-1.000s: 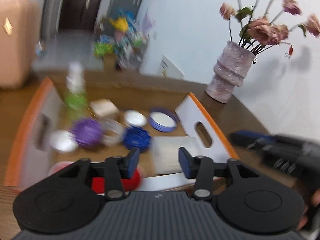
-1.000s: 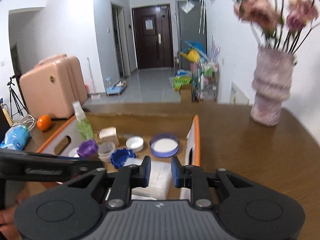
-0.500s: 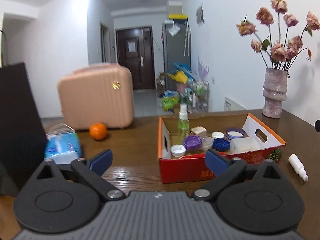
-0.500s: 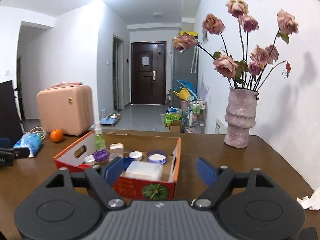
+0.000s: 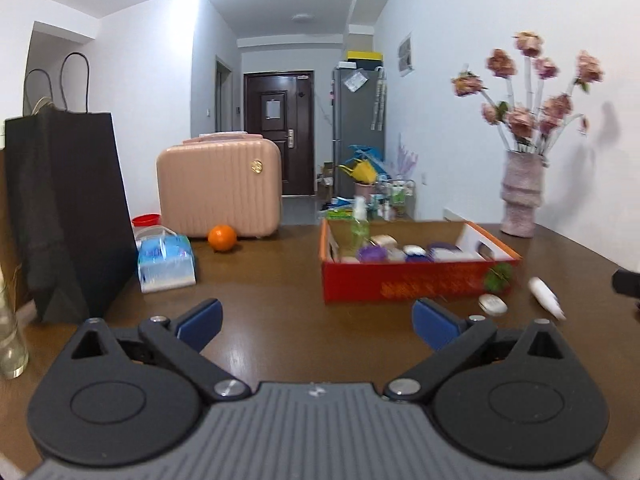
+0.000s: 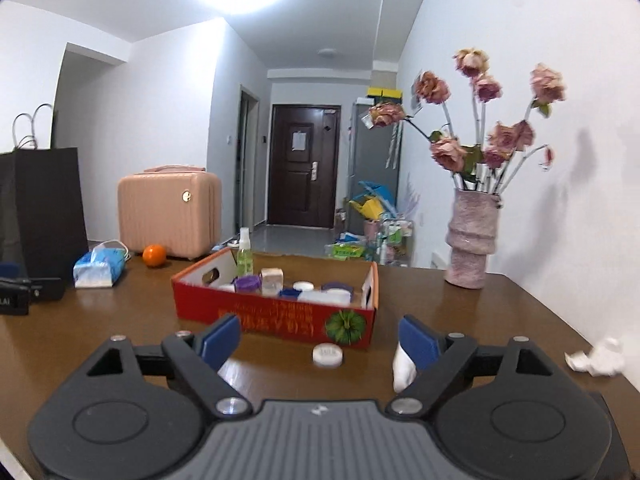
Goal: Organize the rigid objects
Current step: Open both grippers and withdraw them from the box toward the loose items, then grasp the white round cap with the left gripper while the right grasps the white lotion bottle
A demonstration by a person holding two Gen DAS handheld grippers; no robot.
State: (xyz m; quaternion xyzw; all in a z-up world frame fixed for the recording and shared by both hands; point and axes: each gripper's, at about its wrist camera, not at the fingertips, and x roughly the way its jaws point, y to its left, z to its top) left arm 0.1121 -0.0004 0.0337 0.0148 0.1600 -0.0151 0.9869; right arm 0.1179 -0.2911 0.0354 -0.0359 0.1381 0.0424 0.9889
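Only from the right tool, opening and empty, shows crumpled tissue; left tool spread empty.

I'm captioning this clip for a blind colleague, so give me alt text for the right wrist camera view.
An open, empty right gripper, its jaws opening, points over a brown wooden table at a red cardboard box of small jars and lids. A round white lid and a white squeeze bottle lie before the box; a pink vase of dried roses stands right.
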